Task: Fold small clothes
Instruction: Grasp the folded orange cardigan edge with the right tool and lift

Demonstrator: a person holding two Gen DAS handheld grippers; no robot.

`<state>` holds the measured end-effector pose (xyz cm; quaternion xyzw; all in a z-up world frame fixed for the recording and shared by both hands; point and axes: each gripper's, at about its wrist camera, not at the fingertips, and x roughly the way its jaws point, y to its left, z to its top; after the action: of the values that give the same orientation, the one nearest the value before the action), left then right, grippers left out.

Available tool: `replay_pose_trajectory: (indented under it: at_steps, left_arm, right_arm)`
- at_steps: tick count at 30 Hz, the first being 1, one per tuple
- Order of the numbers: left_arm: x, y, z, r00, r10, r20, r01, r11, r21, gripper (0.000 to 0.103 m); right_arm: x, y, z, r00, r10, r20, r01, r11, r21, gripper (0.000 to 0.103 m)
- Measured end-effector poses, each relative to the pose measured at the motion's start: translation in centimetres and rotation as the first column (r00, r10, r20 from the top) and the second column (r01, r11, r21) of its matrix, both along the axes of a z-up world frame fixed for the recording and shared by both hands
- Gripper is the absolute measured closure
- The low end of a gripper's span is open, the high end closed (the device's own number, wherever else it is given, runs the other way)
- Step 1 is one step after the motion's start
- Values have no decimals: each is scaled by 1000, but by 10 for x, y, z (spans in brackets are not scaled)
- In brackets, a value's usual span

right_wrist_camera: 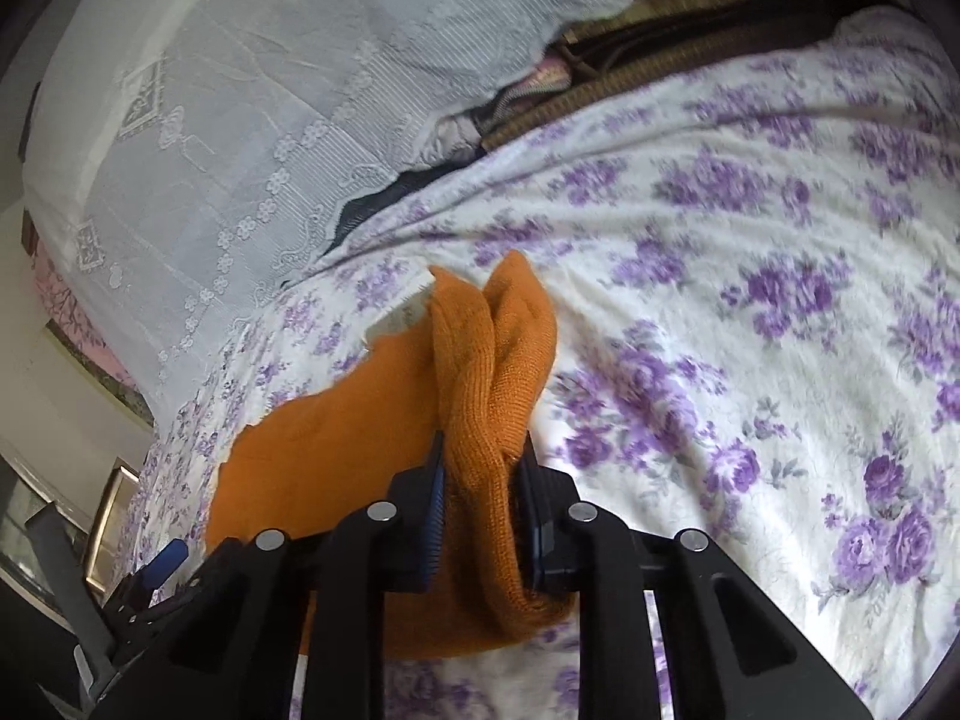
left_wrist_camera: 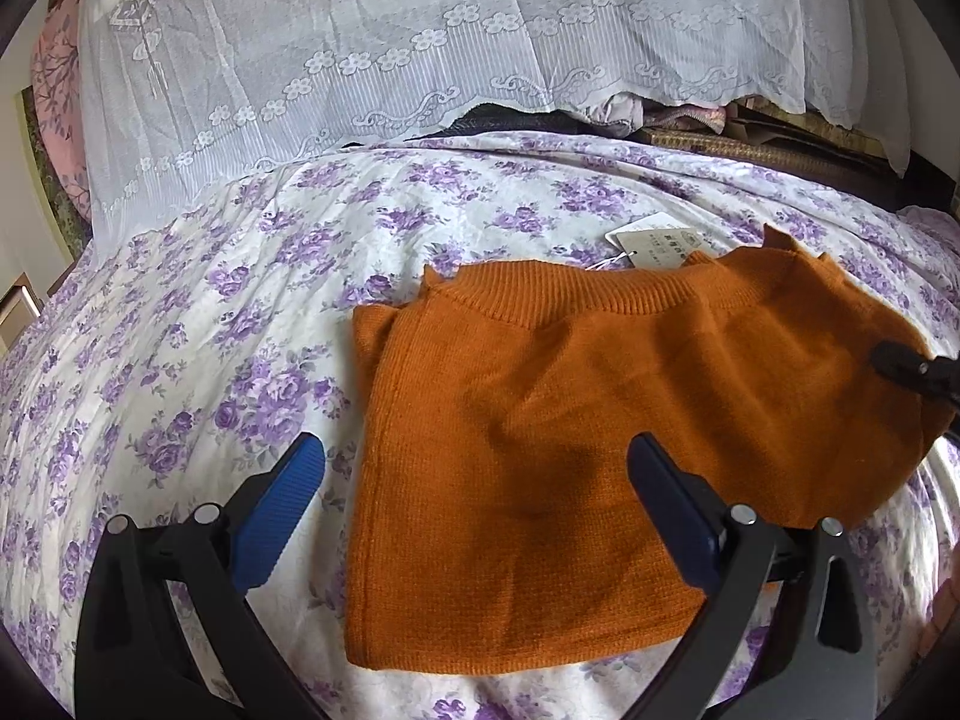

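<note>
Right gripper [right_wrist_camera: 480,450] pinching orange sweater [left_wrist_camera: 540,450]; left gripper [left_wrist_camera: 474,456] spread above.

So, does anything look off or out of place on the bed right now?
Only one oddity: a paper tag is attached at the orange sweater's collar, sticking out onto the bedsheet. The right gripper pinches bunched fabric; the left gripper hangs open.

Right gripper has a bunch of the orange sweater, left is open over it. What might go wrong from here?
1. The right gripper pinches a thick bunch of the orange sweater, probably several layers, so pulling could drag the whole garment and undo the fold.
2. The left gripper is open and pins nothing, so the sweater may slide on the floral bedsheet.
3. The paper tag at the collar could get caught inside the fold.
</note>
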<state>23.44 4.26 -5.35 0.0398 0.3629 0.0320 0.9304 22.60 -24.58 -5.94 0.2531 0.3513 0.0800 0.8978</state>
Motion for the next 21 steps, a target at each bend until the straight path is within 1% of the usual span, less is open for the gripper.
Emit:
replay_pose_trajectory:
  at_steps: [7, 12, 14, 18, 21]
  left_arm:
    - [7, 4, -1, 1000, 21, -4, -21, 1000, 7, 4]
    - [20, 9, 0, 999, 31, -4, -31, 999, 13, 4]
    - [30, 10, 0, 999, 31, -22, -31, 1000, 2, 4]
    - [53, 9, 1, 998, 7, -66, -10, 999, -47, 4]
    - [72, -5, 3, 995, -37, -92, 34, 999, -37, 4]
  right_arm:
    - [-2, 15, 18, 1000, -7, 27, 8, 999, -37, 82]
    - [-2, 28, 30, 999, 13, 50, -9, 997, -74, 82]
    - [-4, 34, 35, 998, 24, 58, -19, 996, -93, 82]
    - [-5, 44, 43, 996, 47, 72, -38, 992, -120, 82]
    - [-8, 50, 48, 994, 70, 85, -58, 990, -131, 82]
